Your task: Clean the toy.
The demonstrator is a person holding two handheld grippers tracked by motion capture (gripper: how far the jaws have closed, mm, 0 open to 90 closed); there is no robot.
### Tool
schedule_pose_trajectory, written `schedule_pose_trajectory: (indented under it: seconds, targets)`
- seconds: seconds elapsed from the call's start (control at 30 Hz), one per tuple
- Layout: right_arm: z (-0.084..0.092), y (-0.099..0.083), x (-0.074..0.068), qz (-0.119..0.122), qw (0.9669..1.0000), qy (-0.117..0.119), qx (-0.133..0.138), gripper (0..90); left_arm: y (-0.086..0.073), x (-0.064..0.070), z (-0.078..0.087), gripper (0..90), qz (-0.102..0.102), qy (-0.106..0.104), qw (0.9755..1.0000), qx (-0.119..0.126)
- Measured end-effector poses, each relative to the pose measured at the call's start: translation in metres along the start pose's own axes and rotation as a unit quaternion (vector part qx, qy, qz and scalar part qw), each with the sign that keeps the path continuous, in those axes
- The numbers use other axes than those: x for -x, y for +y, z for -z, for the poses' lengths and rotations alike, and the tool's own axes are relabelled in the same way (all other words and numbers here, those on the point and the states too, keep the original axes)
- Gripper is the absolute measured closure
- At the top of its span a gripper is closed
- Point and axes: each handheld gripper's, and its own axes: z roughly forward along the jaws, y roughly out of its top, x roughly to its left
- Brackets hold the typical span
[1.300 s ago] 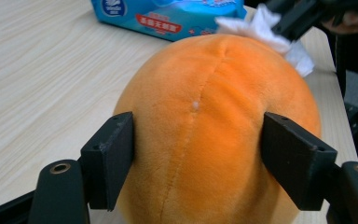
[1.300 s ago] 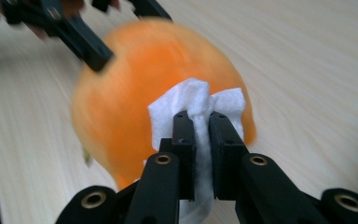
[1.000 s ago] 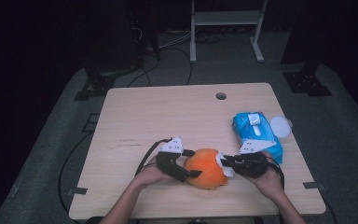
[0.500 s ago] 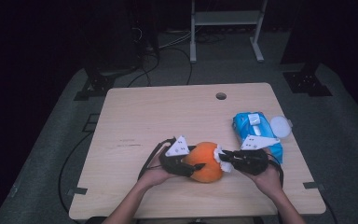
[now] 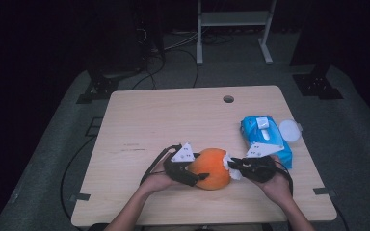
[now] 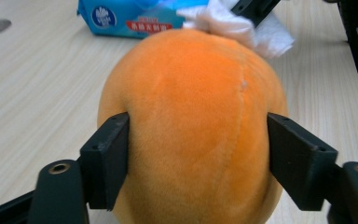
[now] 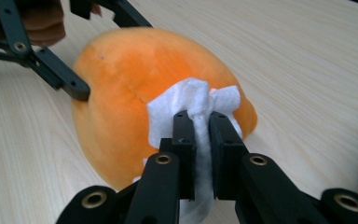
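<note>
Left tongs (image 6: 198, 158) clamped on orange plush (image 6: 193, 126), one jaw pressing each flank, just reopened a little after closing. Same tongs in high view (image 5: 200, 175) at plush's 9 o'clock side. Right tongs (image 7: 201, 154) pinched narrow on white wipe (image 7: 193, 105), wad pressed against plush (image 7: 135, 93) surface. In high view right tongs (image 5: 233, 166) at plush's 3 o'clock, wipe (image 5: 231, 166) touching plush (image 5: 212, 168). Plush on table (image 5: 173, 115), near 6 o'clock edge, roughly mid-width. Blue wipes pack (image 5: 265, 137) at 2 o'clock from plush, near table's right edge. White lid (image 5: 289, 130) just beside pack at 3 o'clock. Hands gripping both tongs from 6 o'clock.
</note>
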Motion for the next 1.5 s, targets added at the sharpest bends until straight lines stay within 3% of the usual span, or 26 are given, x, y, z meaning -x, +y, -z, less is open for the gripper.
schedule_pose_trajectory:
  seconds: [0.03,0.07,0.1,0.13,0.2,0.23,0.3,0.33,0.4,0.43,0.47,0.57,0.6,0.7,0.8,0.9,1.03,1.13,1.3,1.37,1.43,1.5]
  targets:
    - [0.000,0.000,0.000,0.000,1.0000,0.000,0.000,81.3,0.000,0.000,0.000,23.3,0.000,0.000,1.0000,0.000]
    - [-0.004,0.005,-0.008,0.017,0.9998,0.001,0.001,81.3,0.002,-0.004,0.004,18.7,0.019,-0.009,0.9998,0.000]
    - [-0.005,0.006,-0.011,0.025,0.9997,0.002,0.001,81.4,0.004,-0.006,0.007,15.9,0.032,-0.009,0.9993,0.016]
    - [-0.005,0.006,-0.011,0.025,0.9997,0.002,0.001,81.4,0.004,-0.006,0.007,14.6,0.032,-0.009,0.9993,0.016]
    - [-0.008,0.008,-0.015,0.028,0.9994,0.019,0.011,81.4,0.011,-0.006,0.012,15.3,0.045,-0.023,0.9959,0.075]
    - [-0.008,0.008,-0.015,0.028,0.9994,0.019,0.011,81.4,0.011,-0.006,0.012,17.7,0.045,-0.023,0.9959,0.075]
    - [-0.008,0.010,-0.019,0.035,0.9991,0.021,0.014,81.3,0.012,-0.001,0.005,19.8,0.012,-0.003,0.9993,0.036]
    - [-0.009,0.009,-0.019,0.037,0.9991,0.015,0.010,81.2,0.006,0.000,0.001,22.8,0.005,0.005,0.9997,0.025]
    - [-0.010,0.005,-0.014,0.025,0.9995,0.017,0.010,81.2,0.002,-0.006,0.002,26.1,0.024,0.000,0.9994,0.024]
    - [-0.010,0.003,-0.011,0.018,0.9997,0.017,0.008,81.2,0.002,-0.006,0.002,26.6,0.024,0.000,0.9994,0.024]
    - [-0.011,0.001,-0.008,0.015,0.9998,0.012,0.003,81.2,-0.003,-0.012,0.005,27.4,0.039,-0.005,0.9989,0.024]
    - [-0.012,-0.005,-0.002,0.006,0.9999,0.006,-0.010,81.2,-0.007,-0.017,0.008,28.4,0.042,-0.012,0.9988,0.021]
    - [-0.015,-0.009,0.002,-0.003,0.9998,0.008,-0.020,81.2,-0.010,-0.018,0.010,28.9,0.040,-0.017,0.9987,0.025]
    - [-0.015,-0.008,0.002,-0.008,0.9998,0.011,-0.017,81.2,-0.011,-0.017,0.009,30.9,0.035,-0.019,0.9989,0.026]
    - [-0.013,0.002,-0.005,0.000,0.9999,0.010,0.004,81.2,-0.012,-0.016,0.011,32.3,0.021,-0.028,0.9991,0.022]
    - [-0.014,0.004,-0.008,0.003,0.9999,0.010,0.011,81.2,-0.012,-0.016,0.012,32.4,0.019,-0.029,0.9991,0.022]
    - [-0.014,0.000,-0.003,-0.008,0.9999,0.013,0.004,81.1,-0.014,-0.018,0.012,32.3,0.024,-0.034,0.9987,0.029]
    - [-0.016,-0.008,0.006,-0.031,0.9993,0.013,-0.016,81.1,-0.014,-0.017,0.013,32.3,0.019,-0.037,0.9986,0.033]
    - [-0.014,-0.003,0.005,-0.033,0.9994,0.014,0.000,81.1,-0.012,-0.012,0.011,32.3,0.005,-0.039,0.9987,0.033]
    - [-0.012,0.004,-0.001,-0.028,0.9992,0.019,0.021,81.0,-0.011,-0.008,0.010,32.0,-0.005,-0.039,0.9987,0.032]
    - [-0.012,0.003,-0.001,-0.026,0.9993,0.019,0.020,81.0,-0.010,-0.008,0.009,31.9,-0.007,-0.039,0.9987,0.032]
    - [-0.013,-0.002,0.006,-0.045,0.9986,0.024,0.014,81.0,-0.011,-0.009,0.008,32.0,-0.001,-0.042,0.9984,0.038]
